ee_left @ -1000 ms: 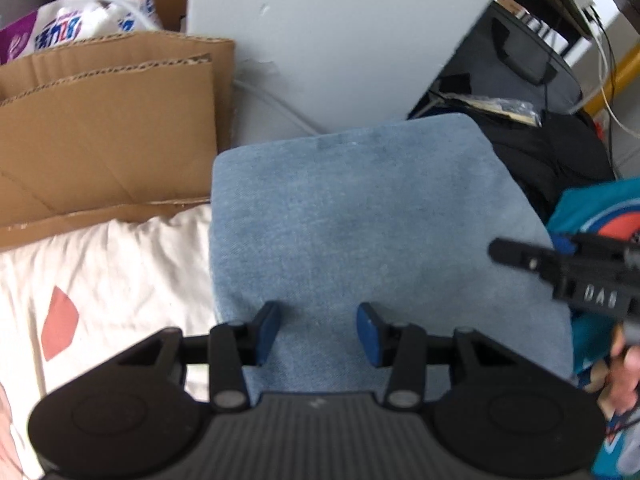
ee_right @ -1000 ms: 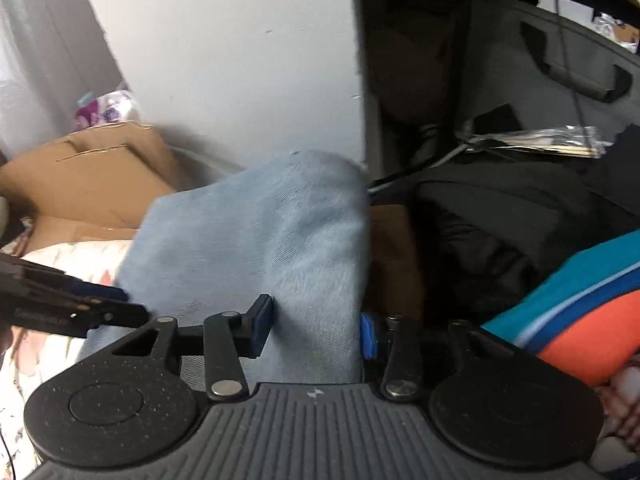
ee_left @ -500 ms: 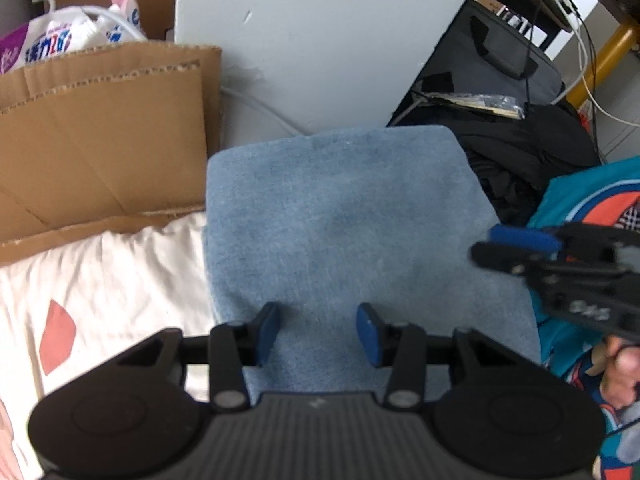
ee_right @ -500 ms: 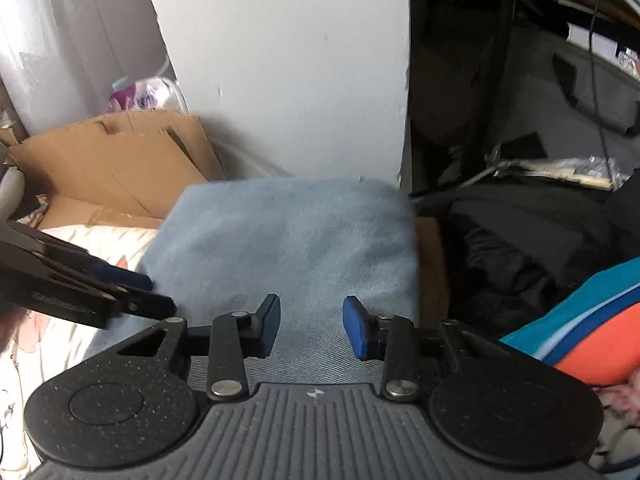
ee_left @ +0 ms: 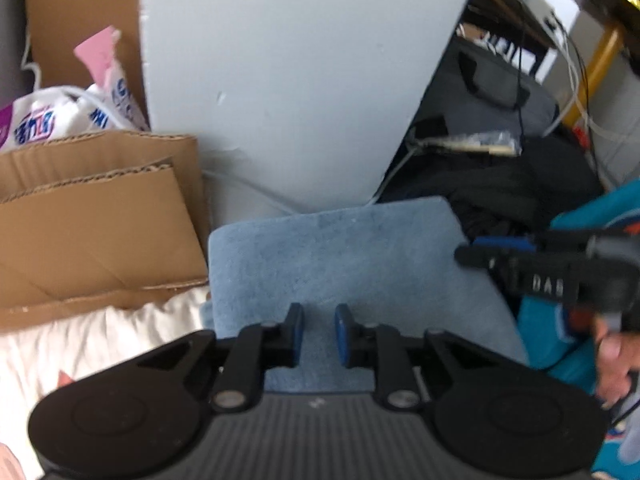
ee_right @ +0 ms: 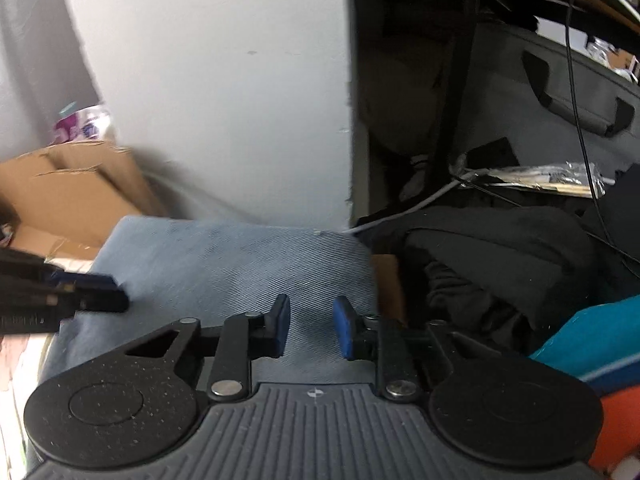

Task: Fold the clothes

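flattened cardboard (ee_left: 88,216) leans beside a pale panel (ee_left: 296,80), black bag (ee_right: 492,256) nearby.

Left gripper (ee_left: 319,334), jaws just closing with a gap left, hovers over the folded blue denim garment (ee_left: 352,264) beside flattened cardboard (ee_left: 96,224).

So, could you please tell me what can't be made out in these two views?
- Left view: near edge of the denim, hidden behind the left gripper.
- Right view: whether the right gripper pinches denim; the fold's near edge is hidden.
- Right view: left gripper, blurred and cut off by the frame edge.
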### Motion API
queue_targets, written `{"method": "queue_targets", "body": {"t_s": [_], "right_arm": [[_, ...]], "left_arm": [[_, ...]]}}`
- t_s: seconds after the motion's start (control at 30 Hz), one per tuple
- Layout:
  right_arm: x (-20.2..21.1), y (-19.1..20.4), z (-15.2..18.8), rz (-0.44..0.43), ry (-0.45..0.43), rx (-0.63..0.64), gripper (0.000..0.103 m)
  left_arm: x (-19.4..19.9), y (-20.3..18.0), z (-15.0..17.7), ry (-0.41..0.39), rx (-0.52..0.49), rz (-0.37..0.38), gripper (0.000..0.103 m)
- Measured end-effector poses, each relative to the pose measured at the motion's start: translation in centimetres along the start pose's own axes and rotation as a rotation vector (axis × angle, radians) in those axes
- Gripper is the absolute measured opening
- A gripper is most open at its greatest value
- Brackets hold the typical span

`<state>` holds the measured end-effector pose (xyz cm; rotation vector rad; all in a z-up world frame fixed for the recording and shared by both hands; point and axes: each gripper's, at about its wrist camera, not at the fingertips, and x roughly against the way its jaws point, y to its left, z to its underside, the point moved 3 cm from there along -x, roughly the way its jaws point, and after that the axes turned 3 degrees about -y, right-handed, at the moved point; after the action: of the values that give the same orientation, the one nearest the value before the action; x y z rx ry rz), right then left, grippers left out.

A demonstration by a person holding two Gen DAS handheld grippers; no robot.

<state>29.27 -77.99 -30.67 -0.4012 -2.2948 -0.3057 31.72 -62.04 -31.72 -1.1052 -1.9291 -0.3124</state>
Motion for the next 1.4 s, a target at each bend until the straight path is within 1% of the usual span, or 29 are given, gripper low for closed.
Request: {"method": "queue_targets", "body": {"t_s": [0.07,0.17,0.27,0.47,0.63,0.77,0.87,0.97,1.07,1.1,1.17,1.2,1.27,1.33,1.4], "right_arm": [[-0.9,-0.7,0.0,0.011,0.011,-0.023,0.027],[-2.3,-1.0,-0.2,-0.007,0.023,-0.049,0.026],[-3.2,-0.6,-0.6,-0.009,0.023,-0.039,0.026],[-4.9,0.2,-1.8,-0.005,0.027,-0.008,0.024],[-5.1,0.5,-2.5,-0.010,-0.019,-0.017,0.022],[-5.7,0.5,-2.3,-0.024,-0.002,-0.019,0.022],[-6.7,0.1,-1.6,-0.045,0.036,-0.035,0.022],[-7.5,-0.3,-1.0,-0.060,0.058,-0.058,0.024],[-7.4,-0.2,-1.5,-0.045,0.086,-0.066,0.026],[-7.0,0.0,-1.8,-0.033,0.088,-0.061,0.025],[-5.7,0.6,-2.1,-0.027,0.064,-0.042,0.024],[-5.0,0.8,-2.0,-0.041,0.053,-0.034,0.024],[-3.8,1.3,-1.4,-0.077,0.048,-0.025,0.025],[-2.7,1.7,-0.7,-0.105,0.041,-0.018,0.025],[-1.7,2.1,0.2,-0.135,0.034,-0.018,0.026]], "left_arm": [[-0.5,0.1,0.2,0.008,0.003,-0.006,0.019],[-0.9,0.3,0.8,0.016,0.003,-0.012,0.019],[-1.0,0.4,1.4,0.017,-0.008,-0.020,0.019],[-0.8,0.7,2.0,0.000,0.005,-0.031,0.019],[-0.8,0.7,2.6,-0.023,0.002,-0.033,0.019],[-0.8,0.7,2.7,-0.029,-0.007,-0.027,0.019],[-0.9,0.7,2.8,-0.035,-0.006,-0.027,0.019],[-1.1,0.9,2.9,-0.044,-0.003,-0.029,0.019],[-1.1,1.3,2.7,-0.044,0.006,-0.006,0.019],[-0.9,1.4,2.5,-0.041,-0.001,0.008,0.019],[-0.2,1.6,2.2,-0.035,-0.017,0.030,0.019],[0.2,1.8,2.2,-0.036,-0.015,0.031,0.019],[1.1,2.2,2.4,-0.042,0.001,0.026,0.024],[1.9,2.5,2.8,-0.048,0.014,0.025,0.038],[2.5,2.4,3.2,-0.055,0.002,0.031,0.046]]}}
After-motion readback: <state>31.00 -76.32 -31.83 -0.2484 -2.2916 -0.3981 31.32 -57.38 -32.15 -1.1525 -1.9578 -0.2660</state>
